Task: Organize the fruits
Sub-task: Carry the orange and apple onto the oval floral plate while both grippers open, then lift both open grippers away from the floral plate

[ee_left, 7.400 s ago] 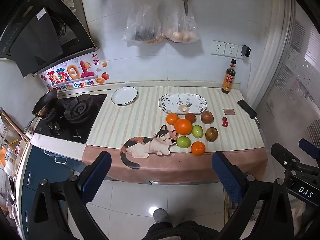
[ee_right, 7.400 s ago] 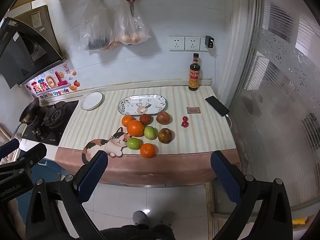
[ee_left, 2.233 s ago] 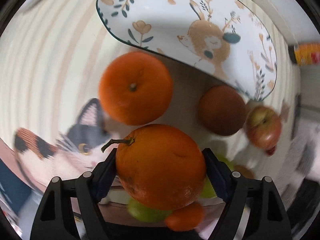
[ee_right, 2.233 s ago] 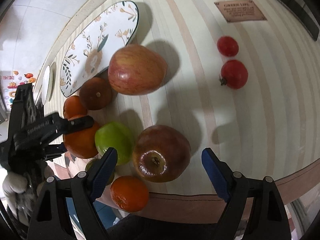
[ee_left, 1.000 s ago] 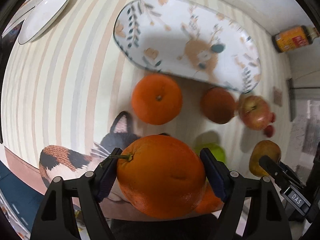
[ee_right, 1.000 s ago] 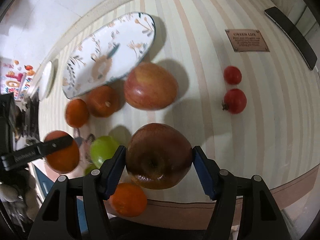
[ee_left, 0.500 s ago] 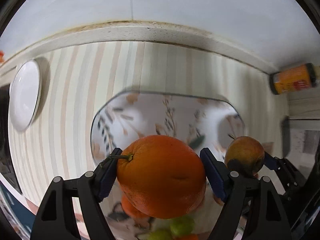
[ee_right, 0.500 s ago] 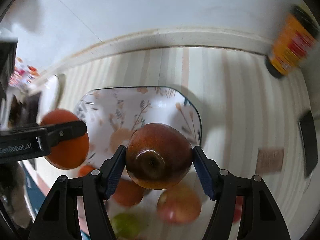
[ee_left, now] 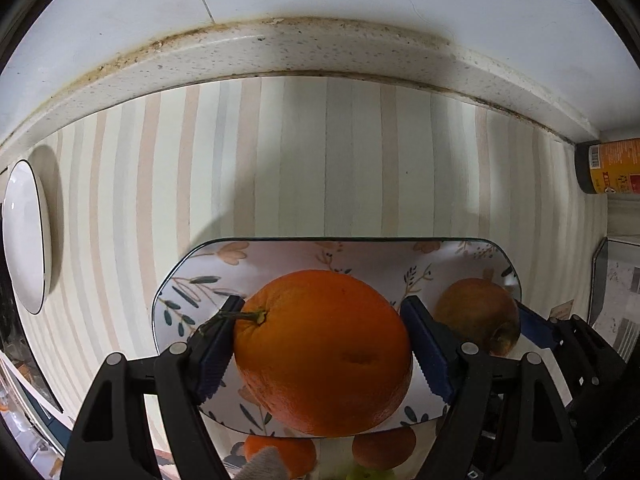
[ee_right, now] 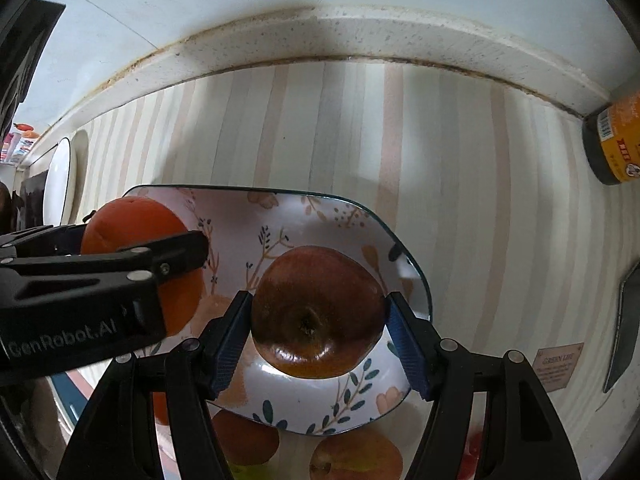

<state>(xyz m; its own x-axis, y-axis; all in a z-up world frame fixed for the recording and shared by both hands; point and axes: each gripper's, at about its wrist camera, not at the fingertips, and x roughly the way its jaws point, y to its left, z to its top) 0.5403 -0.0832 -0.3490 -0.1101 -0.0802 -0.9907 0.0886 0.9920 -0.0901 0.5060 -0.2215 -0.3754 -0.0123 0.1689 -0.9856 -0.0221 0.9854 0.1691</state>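
Above the patterned plate on the table, the left gripper clamps a firm, heavy orange, the right gripper a smooth, probably slippery apple, both gripped across their widest middles.

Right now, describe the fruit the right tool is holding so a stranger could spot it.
Find the patterned oblong plate on the striped counter. Above its right end, the right tool grips a dark red apple, glossy and brownish, unlike the bright orange beside it.
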